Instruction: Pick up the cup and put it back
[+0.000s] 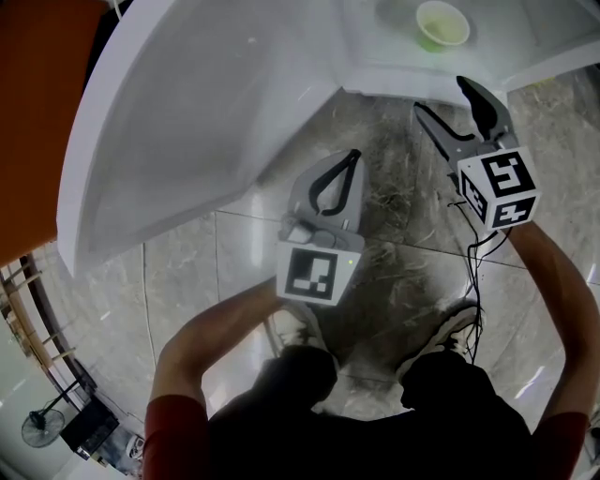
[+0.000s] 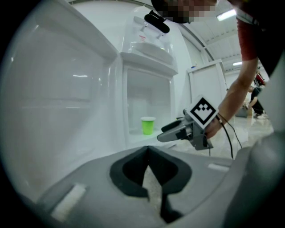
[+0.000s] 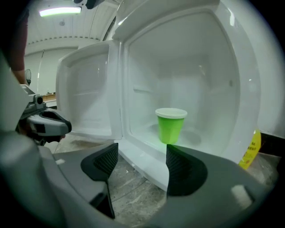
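Grey marbled floor (image 1: 394, 281) fills the head view, with a small white fridge (image 1: 375, 80) standing on it and its door (image 1: 187, 122) swung wide open. A green cup (image 1: 442, 23) stands upright inside the fridge, on the bare bottom of the compartment. The right gripper (image 1: 439, 94) is just outside the fridge mouth and points in, while the left gripper (image 1: 352, 156) hangs back from the fridge, near the door's free edge

From the left gripper view, its jaws are clenched tip to tip with nothing between them. The cup (image 2: 148, 125) shows deep in the fridge, and the right gripper (image 2: 169, 132) reaches toward the opening, well short of it

From the right gripper view, the jaws are released and spread, with only floor and the fridge sill in the gap. The cup (image 3: 171, 125) sits beyond them, inside the fridge and apart from its walls

It looks like a thin disposable cup with a pale rim or lid, so probably light, easy to crush and easy to tip. Whether it holds anything cannot be told. A gentle squeeze across the middle of its wall, below the rim, seems the safest hold
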Demonstrator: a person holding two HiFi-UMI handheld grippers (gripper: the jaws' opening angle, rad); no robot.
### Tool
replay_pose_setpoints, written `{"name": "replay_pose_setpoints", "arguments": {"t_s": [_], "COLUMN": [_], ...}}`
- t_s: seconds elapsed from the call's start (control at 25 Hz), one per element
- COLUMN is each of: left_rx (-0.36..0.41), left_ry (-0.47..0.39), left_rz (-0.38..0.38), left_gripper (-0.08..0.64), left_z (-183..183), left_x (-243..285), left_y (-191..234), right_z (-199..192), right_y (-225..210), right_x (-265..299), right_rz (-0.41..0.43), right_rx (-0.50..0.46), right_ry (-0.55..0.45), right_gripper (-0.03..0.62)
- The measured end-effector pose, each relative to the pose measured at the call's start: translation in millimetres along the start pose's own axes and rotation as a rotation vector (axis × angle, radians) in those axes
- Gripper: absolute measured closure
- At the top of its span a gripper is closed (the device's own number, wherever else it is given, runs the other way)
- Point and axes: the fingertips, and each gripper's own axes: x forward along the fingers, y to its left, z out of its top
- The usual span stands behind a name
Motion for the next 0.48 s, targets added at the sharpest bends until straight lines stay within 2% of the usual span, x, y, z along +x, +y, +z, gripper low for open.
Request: {"name": "replay_pose_setpoints", "arguments": {"t_s": [0.48], "left_rx": [0.02], "left_ry": [-0.025], "left_rz": [0.001], "left_gripper": [0.558], "left_z": [10], "left_x": [-7], "left_y": [0], "right_z": [-8], "right_y": [41], "right_x": [-38], "right_rz": [0.109], "right_rx": [0.068], "right_ry": [0.002], "right_gripper": [0.27]}}
